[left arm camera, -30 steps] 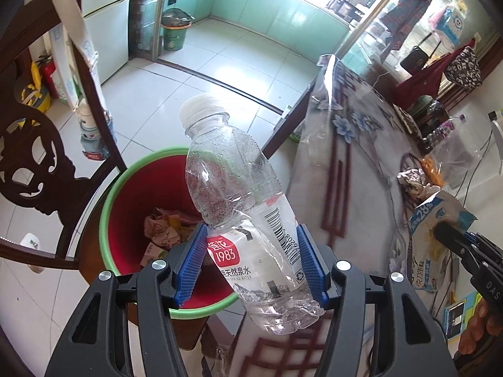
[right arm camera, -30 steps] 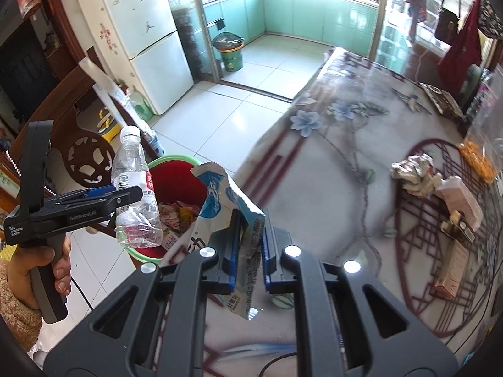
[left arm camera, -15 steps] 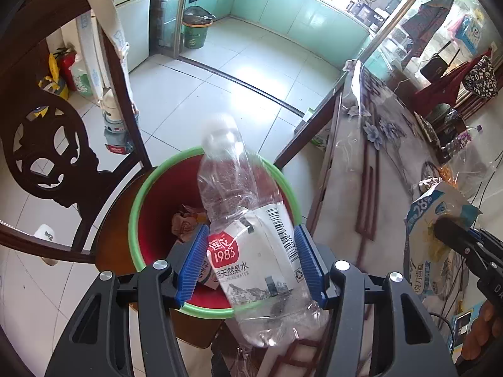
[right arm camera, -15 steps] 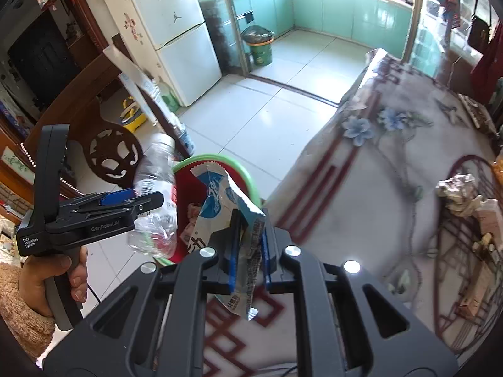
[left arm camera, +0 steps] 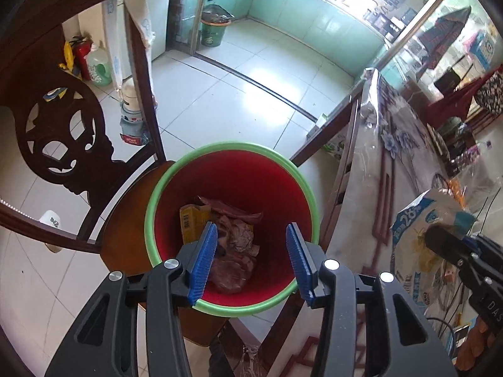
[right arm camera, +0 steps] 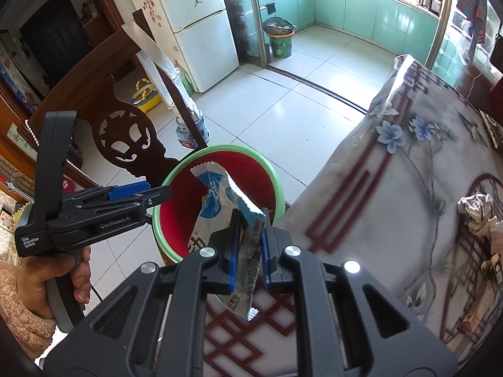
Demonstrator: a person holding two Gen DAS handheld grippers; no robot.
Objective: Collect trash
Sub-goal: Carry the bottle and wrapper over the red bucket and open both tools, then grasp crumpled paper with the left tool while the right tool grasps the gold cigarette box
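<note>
two grippers show up in these pictures. the left gripper (left arm camera: pixel 251 262) hangs over a red bin (left arm camera: pixel 232 169) with a green rim, and its blue pads (left arm camera: pixel 204 262) are spread wide with nothing between them. inside the bin lies a heap of trash (left arm camera: pixel 232 245): a yellow box, crumpled paper and something clear at the bottom that is too blurry to name. the bin sits on the seat of a dark wooden chair (left arm camera: pixel 63 144), just beside the table (left arm camera: pixel 393 169) with its flowered cloth.

the right gripper (right arm camera: pixel 249 251) is squeezed tight on a blue and white wrapper (right arm camera: pixel 226 207). the wrapper stands up between the two fingers, and its zigzag top edge pokes over the near side of the bin (right arm camera: pixel 270 172). its bottom end sticks out below the pads. from the left camera the same wrapper (left arm camera: pixel 411 245) shows at the right, over the edge of the table.

a hand (right arm camera: pixel 53 276) holds the handle of the left gripper (right arm camera: pixel 138 194), whose tip reaches the rim of the bin.

more trash waits on the table: a crumpled ball of paper (right arm camera: pixel 476 210) and some small boxes (right arm camera: pixel 484 295) near the far right edge. a green bin (right arm camera: pixel 279 40) stands far off in the kitchen beside the white fridge (right arm camera: pixel 195 28).
</note>
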